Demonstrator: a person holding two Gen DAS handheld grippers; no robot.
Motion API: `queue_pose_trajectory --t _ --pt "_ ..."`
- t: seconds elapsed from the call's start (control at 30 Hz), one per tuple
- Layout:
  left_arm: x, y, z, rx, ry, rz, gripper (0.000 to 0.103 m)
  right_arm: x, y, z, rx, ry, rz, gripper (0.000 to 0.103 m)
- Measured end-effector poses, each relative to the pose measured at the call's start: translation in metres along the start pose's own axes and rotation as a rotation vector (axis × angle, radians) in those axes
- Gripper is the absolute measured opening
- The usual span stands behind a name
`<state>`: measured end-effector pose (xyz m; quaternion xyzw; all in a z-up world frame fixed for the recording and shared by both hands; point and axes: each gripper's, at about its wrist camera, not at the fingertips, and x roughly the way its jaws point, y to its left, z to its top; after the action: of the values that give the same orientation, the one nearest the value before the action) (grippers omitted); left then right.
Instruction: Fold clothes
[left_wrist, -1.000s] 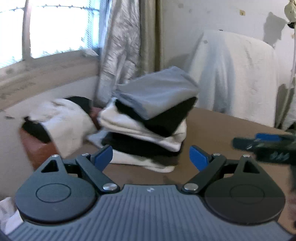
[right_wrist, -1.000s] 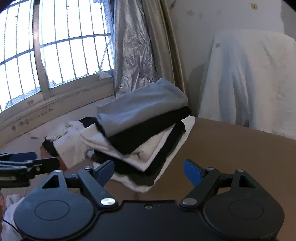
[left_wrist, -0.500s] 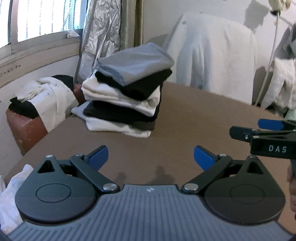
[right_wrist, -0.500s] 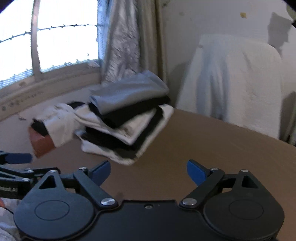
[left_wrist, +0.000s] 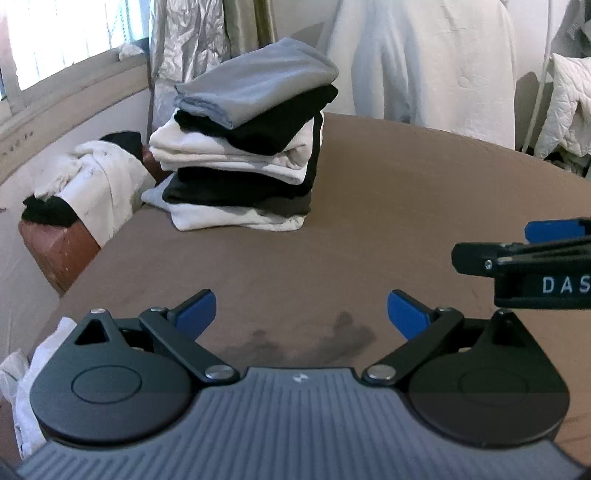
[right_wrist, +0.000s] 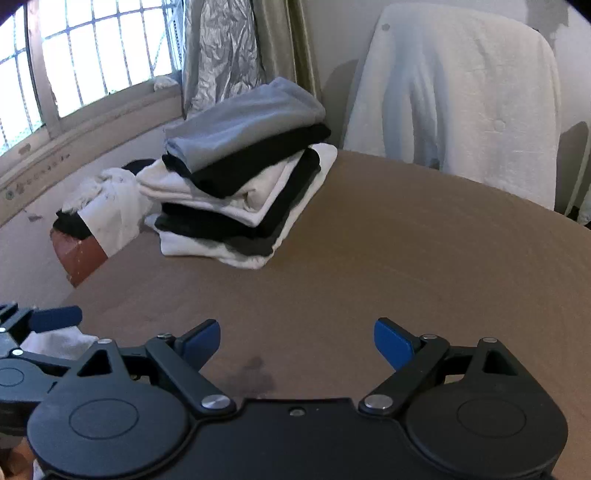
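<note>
A stack of folded clothes, grey on top with black and white layers beneath, sits at the far left of the brown table; it also shows in the right wrist view. My left gripper is open and empty over the near table, well short of the stack. My right gripper is open and empty, also over the near table. The right gripper shows from the side in the left wrist view. The left gripper shows at the left edge of the right wrist view.
A pile of unfolded white and black clothes lies on a red-brown box left of the table. A chair draped in white cloth stands behind the table. White cloth hangs at the near left edge. Window and curtain are behind.
Both grippers have pulled back from the stack toward the near side of the table; the stack now looks farther away. Both stay open and empty.
</note>
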<state>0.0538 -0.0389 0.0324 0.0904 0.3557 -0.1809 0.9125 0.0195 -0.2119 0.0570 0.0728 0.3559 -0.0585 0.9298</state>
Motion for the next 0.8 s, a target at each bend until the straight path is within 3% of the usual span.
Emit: queue_pose_trajectory --t 0.5,0.8 --pt "0.001 0.006 -0.002 -0.019 -0.013 0.008 0.101 -0.002 0.008 0.001 -0.032 0.002 -0.03 0.093" --pt "0.009 0.008 -0.006 -0.005 -0.002 0.075 0.103 0.001 0.011 0.001 -0.044 -0.003 -0.053 0.093"
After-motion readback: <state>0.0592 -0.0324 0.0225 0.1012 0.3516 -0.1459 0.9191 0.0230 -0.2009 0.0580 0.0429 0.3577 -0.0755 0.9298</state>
